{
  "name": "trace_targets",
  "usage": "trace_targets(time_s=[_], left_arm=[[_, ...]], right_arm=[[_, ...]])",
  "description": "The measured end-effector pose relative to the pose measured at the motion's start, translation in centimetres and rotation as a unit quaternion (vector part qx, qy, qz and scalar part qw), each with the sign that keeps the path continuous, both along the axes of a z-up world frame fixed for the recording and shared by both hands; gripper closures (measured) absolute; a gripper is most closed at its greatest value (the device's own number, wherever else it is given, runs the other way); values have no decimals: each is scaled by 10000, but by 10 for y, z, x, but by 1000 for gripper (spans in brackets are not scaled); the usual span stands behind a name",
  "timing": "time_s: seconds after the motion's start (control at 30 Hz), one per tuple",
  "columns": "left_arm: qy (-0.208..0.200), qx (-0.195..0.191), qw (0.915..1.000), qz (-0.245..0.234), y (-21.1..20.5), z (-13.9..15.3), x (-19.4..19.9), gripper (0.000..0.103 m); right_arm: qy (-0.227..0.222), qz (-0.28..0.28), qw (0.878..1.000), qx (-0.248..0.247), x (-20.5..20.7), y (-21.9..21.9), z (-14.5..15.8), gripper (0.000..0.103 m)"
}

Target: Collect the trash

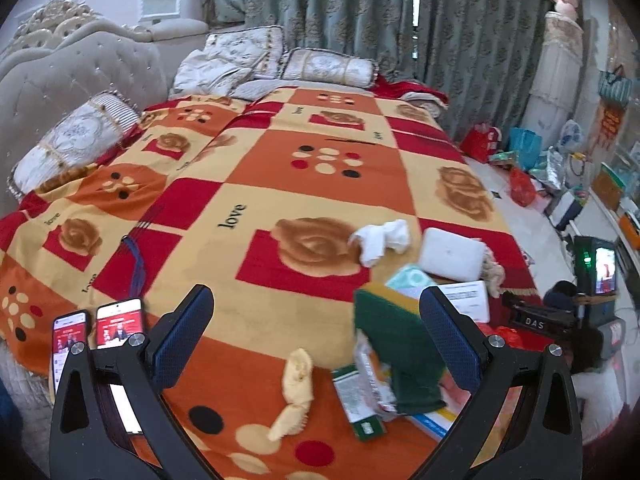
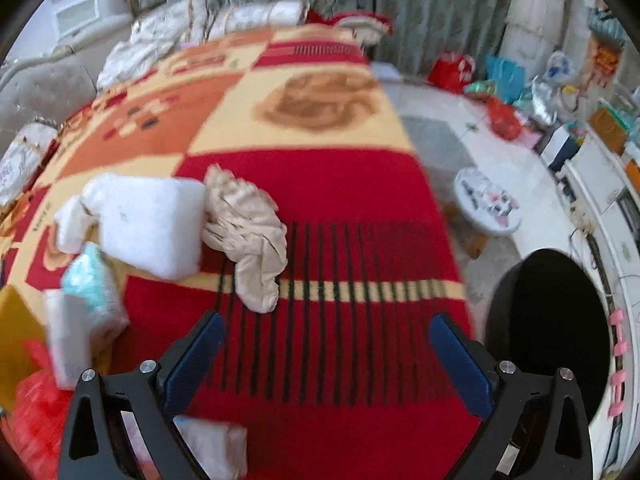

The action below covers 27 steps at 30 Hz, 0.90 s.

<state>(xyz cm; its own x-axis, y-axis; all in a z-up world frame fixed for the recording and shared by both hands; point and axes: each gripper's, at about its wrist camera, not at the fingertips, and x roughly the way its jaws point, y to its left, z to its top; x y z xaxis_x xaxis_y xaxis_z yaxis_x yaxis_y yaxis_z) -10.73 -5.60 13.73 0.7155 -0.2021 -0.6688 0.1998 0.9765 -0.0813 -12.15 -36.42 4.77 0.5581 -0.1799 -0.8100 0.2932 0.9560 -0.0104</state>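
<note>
Red, orange and cream checked blanket [image 1: 256, 184] (roses, dots), white tissue [image 1: 380, 240], beige crumpled paper [image 2: 248, 236], grey-green curtain [image 1: 360, 12].

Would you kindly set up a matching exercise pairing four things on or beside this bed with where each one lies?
Things:
1. yellow crumpled tissue
2. white crumpled tissue
3. beige crumpled paper
4. black bin

Places:
A. against the white foam block, on the red part of the blanket
B. off the bed, on the floor side, beside the right claw
C. between the fingers of the open left claw
D. beside a brown rose print, farther up the bed

Pairs: 1-C, 2-D, 3-A, 4-B
</note>
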Motion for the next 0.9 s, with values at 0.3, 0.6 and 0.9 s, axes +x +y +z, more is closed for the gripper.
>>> trace_targets(time_s=[0.3,0.6,0.9], left_arm=[[-73,-162,9996,-221,-26,10,-10,1],[-151,-272,9993,-230,-30,17,-17,1],[-182,-314,9991,-199,-29,17,-17,1]], right_arm=[[-1019,289,9944,-43,-44,33,69,1],[-1517,446,9871,-268,-63,47,104,1],[-1655,488,9844,-332,-69,53,111,1]])
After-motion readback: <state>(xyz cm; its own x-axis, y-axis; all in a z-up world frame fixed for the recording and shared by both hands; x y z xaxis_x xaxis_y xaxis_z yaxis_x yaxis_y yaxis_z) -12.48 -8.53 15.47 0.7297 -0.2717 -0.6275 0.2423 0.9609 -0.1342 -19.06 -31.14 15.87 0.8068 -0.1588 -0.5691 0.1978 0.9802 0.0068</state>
